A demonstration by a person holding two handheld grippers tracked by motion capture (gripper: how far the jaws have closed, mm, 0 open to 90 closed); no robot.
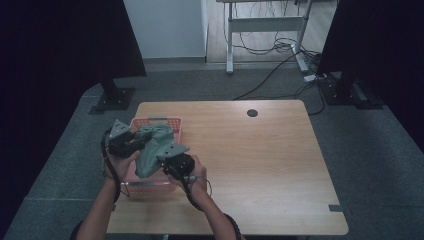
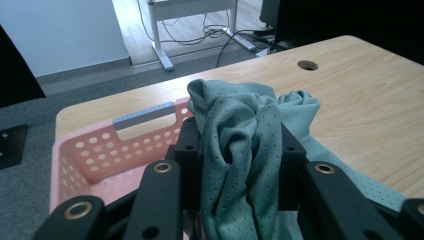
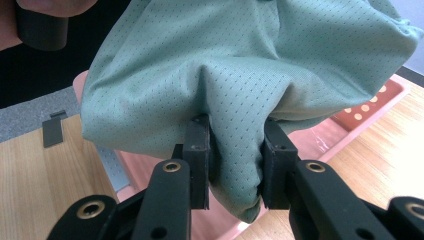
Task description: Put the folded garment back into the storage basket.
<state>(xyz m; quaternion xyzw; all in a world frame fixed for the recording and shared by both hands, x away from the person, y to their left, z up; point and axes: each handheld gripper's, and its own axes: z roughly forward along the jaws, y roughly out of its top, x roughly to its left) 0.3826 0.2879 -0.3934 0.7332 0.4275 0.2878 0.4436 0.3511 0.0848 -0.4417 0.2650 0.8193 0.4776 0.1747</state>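
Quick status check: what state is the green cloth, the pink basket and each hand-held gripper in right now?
Green cloth: bunched, lifted above the basket, held at two places.
Pink basket: upright on the table, at its left edge; inside mostly hidden by the cloth.
Left hand-held gripper: shut on a fold of the cloth.
Right hand-held gripper: shut on another fold of the cloth.
Table: bare wood to the right of the basket.

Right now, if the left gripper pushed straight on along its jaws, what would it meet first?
The left gripper is already shut on the green dotted mesh garment, so that comes first. Beyond it probably lies the bare light wooden table, past the pink perforated plastic basket; depth is unclear.
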